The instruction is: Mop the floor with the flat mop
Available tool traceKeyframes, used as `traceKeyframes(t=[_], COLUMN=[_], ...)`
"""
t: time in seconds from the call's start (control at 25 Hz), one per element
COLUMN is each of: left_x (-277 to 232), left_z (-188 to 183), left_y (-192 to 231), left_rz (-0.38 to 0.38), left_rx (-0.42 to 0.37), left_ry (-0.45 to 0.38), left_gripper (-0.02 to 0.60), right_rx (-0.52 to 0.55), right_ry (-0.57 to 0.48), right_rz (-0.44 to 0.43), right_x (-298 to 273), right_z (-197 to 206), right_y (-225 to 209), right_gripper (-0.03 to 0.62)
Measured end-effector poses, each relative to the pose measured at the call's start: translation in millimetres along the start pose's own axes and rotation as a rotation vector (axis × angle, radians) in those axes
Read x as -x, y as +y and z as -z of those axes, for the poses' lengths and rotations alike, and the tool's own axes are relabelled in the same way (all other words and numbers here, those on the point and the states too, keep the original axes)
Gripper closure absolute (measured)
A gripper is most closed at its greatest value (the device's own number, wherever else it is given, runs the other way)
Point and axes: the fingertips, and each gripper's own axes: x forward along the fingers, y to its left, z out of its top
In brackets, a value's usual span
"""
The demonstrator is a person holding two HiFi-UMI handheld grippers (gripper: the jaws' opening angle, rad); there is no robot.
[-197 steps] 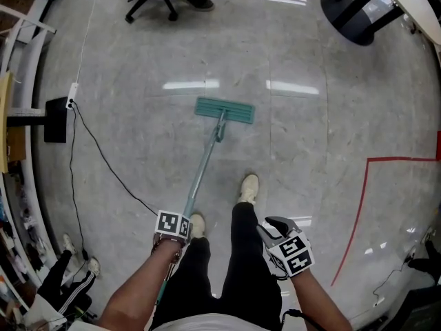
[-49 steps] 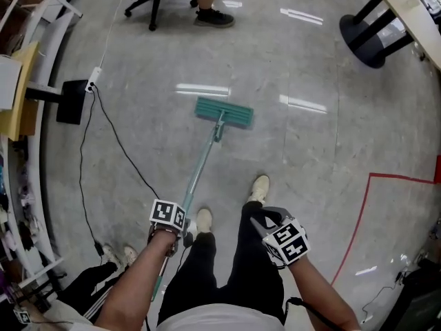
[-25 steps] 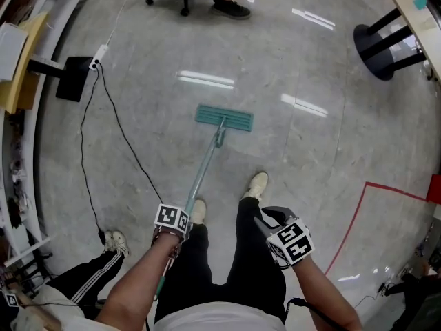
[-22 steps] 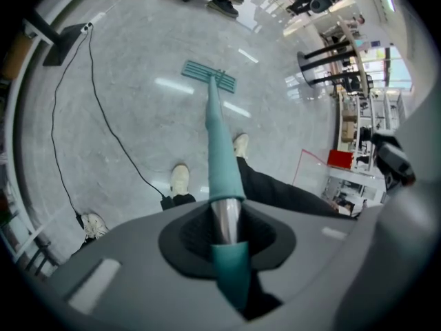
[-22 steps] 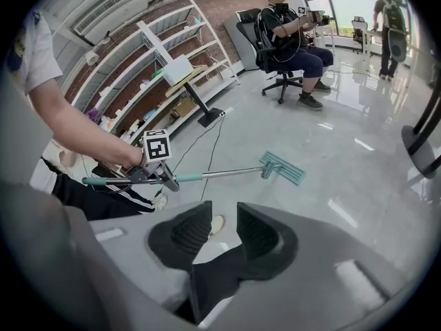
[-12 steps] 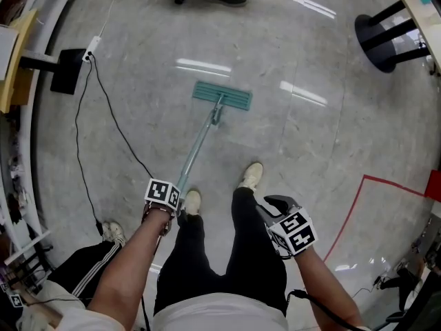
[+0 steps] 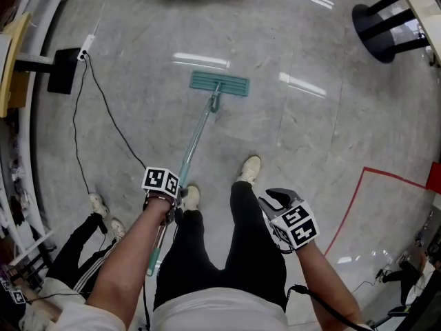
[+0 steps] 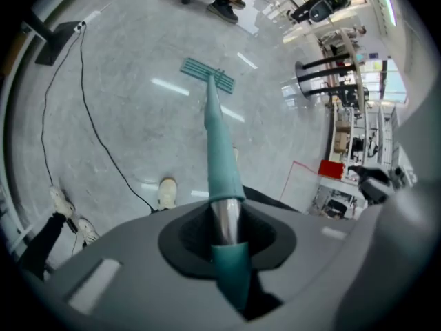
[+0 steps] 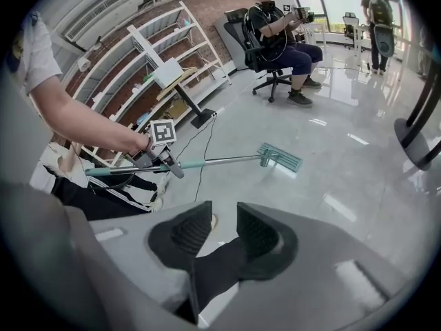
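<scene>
The flat mop lies with its teal head (image 7: 219, 83) flat on the grey floor ahead of my feet. Its teal handle (image 7: 195, 138) slants back to my left gripper (image 7: 176, 200), which is shut on it. In the left gripper view the handle (image 8: 222, 158) passes between the jaws and runs out to the mop head (image 8: 207, 75). My right gripper (image 7: 279, 198) hangs beside my right leg, away from the mop. Its jaws (image 9: 224, 230) stand a little apart with nothing between them. The right gripper view shows the mop head (image 9: 280, 157) and the left gripper (image 9: 162, 158) from the side.
A black cable (image 7: 105, 109) snakes from a power strip (image 7: 86, 44) past a black stand base (image 7: 63, 69) at left. Another person's legs (image 7: 88, 234) are at lower left. A round black table base (image 7: 380, 18) and red floor tape (image 7: 357, 188) lie right. A seated person (image 9: 279, 32) and shelves (image 9: 162, 71) stand beyond.
The mop head has slid a little farther from my feet and my left gripper has moved forward with the handle. The other person's legs at lower left have shifted. My right gripper stays put.
</scene>
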Motion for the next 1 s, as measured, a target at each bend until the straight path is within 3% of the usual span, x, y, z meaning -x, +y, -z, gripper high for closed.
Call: traceKeyframes(t=[0.2, 0.48, 0.76, 1.0], left_x=[-13, -23, -9, 3], left_z=[1, -10, -56, -115], left_y=[-21, -15, -14, -41], left_rz=[-0.006, -0.007, -0.042, -0.049], left_rx=[0.017, -0.005, -0.024, -0.035], left_ry=[-0.003, -0.023, -0.034, -0.010], left_gripper=[0.505, 0.503, 0.503, 0.498], right_rx=[-0.022, -0.063, -0.068, -0.075], right_ry=[-0.019, -0.022, -0.012, -0.034], right_rz=[0.010, 0.009, 0.016, 0.020], right_x=[5, 5, 7, 8], right_z=[2, 19, 25, 22], right_y=[2, 8, -1, -1], right_gripper=[0.482, 0.482, 0.482, 0.481])
